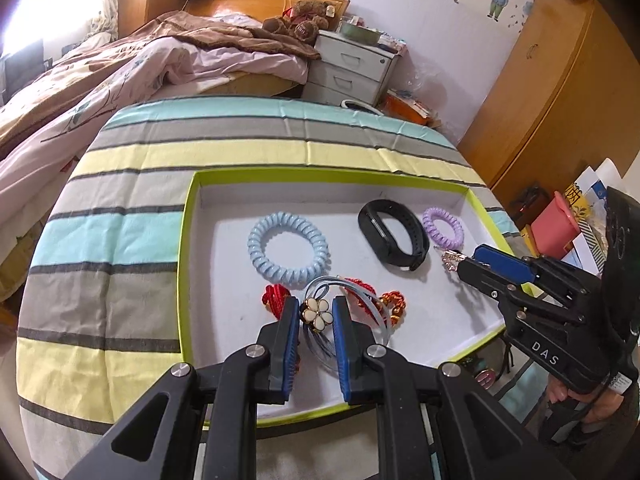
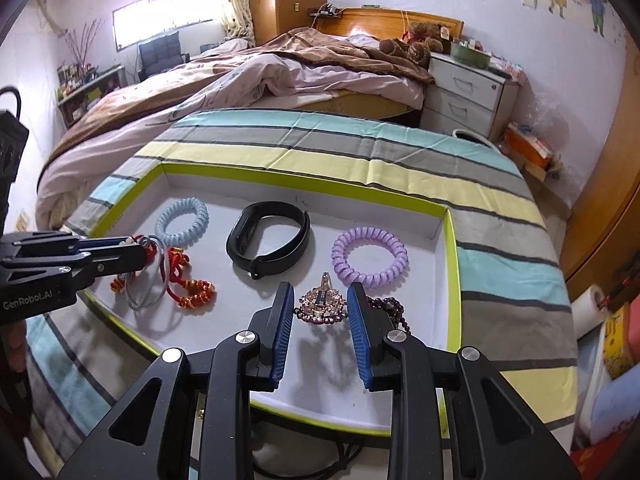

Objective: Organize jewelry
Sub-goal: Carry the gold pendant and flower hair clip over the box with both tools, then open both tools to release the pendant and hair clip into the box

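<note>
Nearest to the left wrist camera, the left gripper has its two blue pads pressed on a white flower charm that sits on a grey hair tie, so the fingers are clamped on it with only this small piece between them. It hangs over the near part of a white tray with a lime green rim, which lies on a striped cloth. Inside the tray, behind the flower charm, lies a pale blue spiral hair tie; a red and gold cord bracelet lies just beside the grey tie, partly under it. Toward the far right part of the tray lie a black wristband and a lilac spiral hair tie, close together but apart in the right wrist view. The right gripper is at the near right part of the tray, with its fingers on both sides of a rhinestone hair clip; the pads seem to touch its edges, but I cannot tell if they really press it. A dark purple bead string lies touching the clip, on the tray floor.
</note>
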Available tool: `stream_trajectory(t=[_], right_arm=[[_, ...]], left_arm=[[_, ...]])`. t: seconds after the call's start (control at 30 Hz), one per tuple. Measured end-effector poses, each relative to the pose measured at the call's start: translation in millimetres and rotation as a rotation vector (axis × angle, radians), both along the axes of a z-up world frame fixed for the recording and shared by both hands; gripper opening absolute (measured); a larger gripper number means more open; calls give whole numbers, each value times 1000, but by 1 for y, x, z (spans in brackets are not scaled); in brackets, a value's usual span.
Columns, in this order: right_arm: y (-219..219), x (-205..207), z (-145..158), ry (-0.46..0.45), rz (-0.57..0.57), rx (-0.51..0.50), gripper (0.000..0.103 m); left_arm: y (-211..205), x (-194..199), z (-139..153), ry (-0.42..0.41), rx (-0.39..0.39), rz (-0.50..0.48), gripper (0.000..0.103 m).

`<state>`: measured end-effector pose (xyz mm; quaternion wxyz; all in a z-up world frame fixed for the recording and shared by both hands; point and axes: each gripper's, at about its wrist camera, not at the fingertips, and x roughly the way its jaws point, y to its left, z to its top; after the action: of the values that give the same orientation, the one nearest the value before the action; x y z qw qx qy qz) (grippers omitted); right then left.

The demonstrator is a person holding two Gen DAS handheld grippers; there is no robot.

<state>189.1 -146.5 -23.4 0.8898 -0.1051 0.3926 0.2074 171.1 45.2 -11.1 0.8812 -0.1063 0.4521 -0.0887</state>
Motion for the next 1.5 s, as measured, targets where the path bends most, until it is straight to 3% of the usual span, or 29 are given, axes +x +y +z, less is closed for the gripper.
stream_trajectory(t=[0.47, 0.7, 0.83, 1.2, 1.5], right_arm=[[3, 0, -8, 3, 8, -28, 29], [2, -1, -7, 16, 11, -1, 29], [1, -1, -6, 11, 5, 6, 34], [-3, -7, 0, -8, -13, 22, 35], [-19, -28, 16, -38, -30, 87, 36]], left_arm=[[-2, 0, -1, -3, 10, -3, 17], [-5, -1, 1, -11, 10, -7, 34], [-4, -3, 2, -14, 10, -5, 34], [-9, -13, 10, -38, 16, -10, 40], [-14, -38, 29, -105, 3, -7, 41]])
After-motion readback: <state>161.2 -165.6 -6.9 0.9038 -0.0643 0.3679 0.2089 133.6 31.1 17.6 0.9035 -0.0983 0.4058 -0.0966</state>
